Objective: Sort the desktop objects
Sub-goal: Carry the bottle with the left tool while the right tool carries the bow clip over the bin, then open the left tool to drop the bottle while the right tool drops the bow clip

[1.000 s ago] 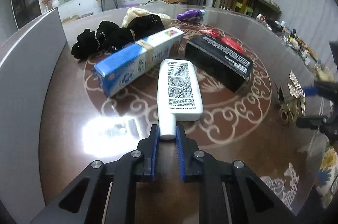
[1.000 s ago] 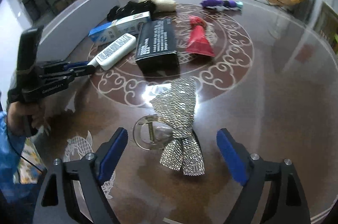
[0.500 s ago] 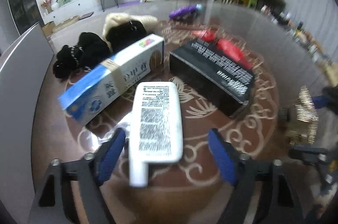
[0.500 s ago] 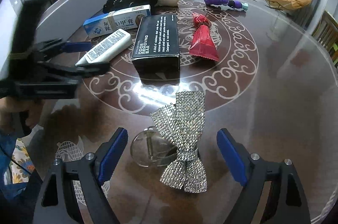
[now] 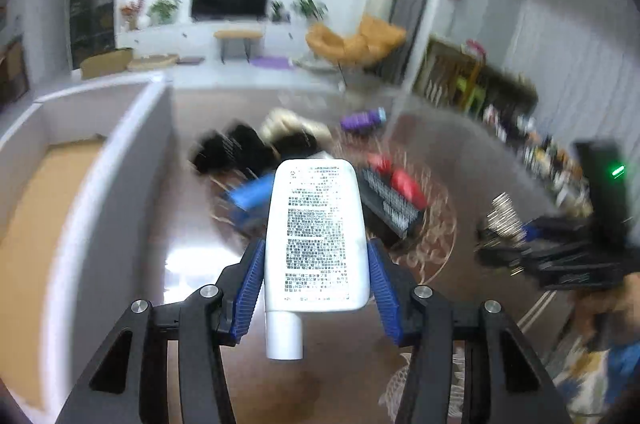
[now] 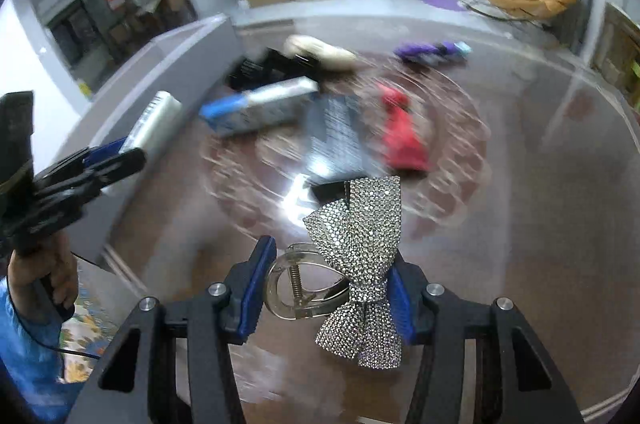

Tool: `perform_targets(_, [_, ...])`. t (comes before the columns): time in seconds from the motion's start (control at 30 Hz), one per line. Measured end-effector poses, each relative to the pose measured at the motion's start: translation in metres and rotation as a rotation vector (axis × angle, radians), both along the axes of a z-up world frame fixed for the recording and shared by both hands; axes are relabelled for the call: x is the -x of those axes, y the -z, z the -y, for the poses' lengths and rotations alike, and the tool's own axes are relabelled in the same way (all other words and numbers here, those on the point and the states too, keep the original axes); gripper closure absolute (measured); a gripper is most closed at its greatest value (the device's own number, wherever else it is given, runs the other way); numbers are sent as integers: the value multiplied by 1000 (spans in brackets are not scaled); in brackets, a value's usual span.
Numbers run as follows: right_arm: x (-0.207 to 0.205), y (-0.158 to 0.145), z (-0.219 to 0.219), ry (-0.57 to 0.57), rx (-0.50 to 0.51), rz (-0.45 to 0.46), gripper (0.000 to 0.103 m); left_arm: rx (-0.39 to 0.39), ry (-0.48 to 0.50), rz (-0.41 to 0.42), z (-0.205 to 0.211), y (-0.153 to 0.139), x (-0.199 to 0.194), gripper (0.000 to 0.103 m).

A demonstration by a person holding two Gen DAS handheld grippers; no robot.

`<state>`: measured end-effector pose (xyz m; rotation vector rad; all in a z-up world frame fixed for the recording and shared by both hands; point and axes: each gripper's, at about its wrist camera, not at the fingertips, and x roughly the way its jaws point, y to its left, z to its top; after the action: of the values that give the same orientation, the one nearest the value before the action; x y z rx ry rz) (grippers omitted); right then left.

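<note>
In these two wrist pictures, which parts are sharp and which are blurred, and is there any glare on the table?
Left wrist view: the white tube and the left gripper shut on it are sharp; the objects behind are smeared, and a white glare patch lies on the table. Right wrist view: the sequined bow clip in the right gripper is sharp, the boxes behind blurred; glare shines ahead of the bow.

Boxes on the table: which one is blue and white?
The long toothpaste box, lying nearest the grey bin. The other box, beside the red pouch, is black.
</note>
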<state>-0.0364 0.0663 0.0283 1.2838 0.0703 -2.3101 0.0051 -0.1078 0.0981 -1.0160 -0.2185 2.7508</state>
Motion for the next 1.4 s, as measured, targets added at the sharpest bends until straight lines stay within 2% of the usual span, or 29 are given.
perform_targets(0.1, [-1,-23,53,-92,57,-32,50,5,-60,-49,42,-31,-22,52])
perform_targets(0.2, [-6,-47,123,-215,128,-61,50,54,-165,-51,102,-49,-41,52])
perform_targets(0.27, [-10,-59,170,-297,176,-67,50,81,-262,-12,149,-49,-47,52])
perform_targets(0.33, [-18,-72,227,-396,221,-78,50,63,-346,43,196,-41,-52,52])
perform_targets(0.43, [-27,-77,289,-494,227,-85,50,97,-449,127,242,-22,-55,52])
perform_targets(0.53, [-30,-59,347,-551,178,-52,50,93,-499,213,270,-3,-56,52])
perform_targets(0.7, [-26,-15,395,-545,72,7,49,116,-518,322,284,21,-48,52])
perform_targets(0.73, [-26,-10,400,-538,60,13,48,138,-529,354,280,29,-47,51])
perform_targets(0.77, [-25,-4,404,-530,46,21,40,156,-542,368,280,33,-45,50])
perform_targets(0.8, [-24,-2,406,-515,44,20,29,168,-550,372,279,34,-43,49])
perform_targets(0.87, [-24,-7,399,-477,78,-12,19,181,-580,355,277,33,-44,38])
perform_targets(0.9, [-24,-11,394,-466,97,-26,15,179,-594,336,271,30,-42,37])
perform_targets(1.0, [-27,-26,366,-439,132,-101,13,152,-601,243,252,14,-55,37])
perform_targets(1.07, [-24,-36,342,-412,137,-175,10,135,-559,170,225,-1,-62,37])
perform_targets(1.1, [-25,-40,320,-382,133,-227,5,127,-528,135,209,-9,-66,37])
perform_targets(1.2, [-30,-41,247,-261,109,-331,2,77,-359,17,136,-36,-76,35])
perform_targets(1.27, [-34,-29,189,-171,69,-355,1,46,-262,-25,91,-39,-76,20])
perform_targets(1.33, [-40,-5,129,-70,-15,-349,1,18,-174,-33,43,-27,-76,8])
perform_targets(1.4, [-42,19,81,21,-88,-308,1,-10,-92,11,2,-2,-58,7])
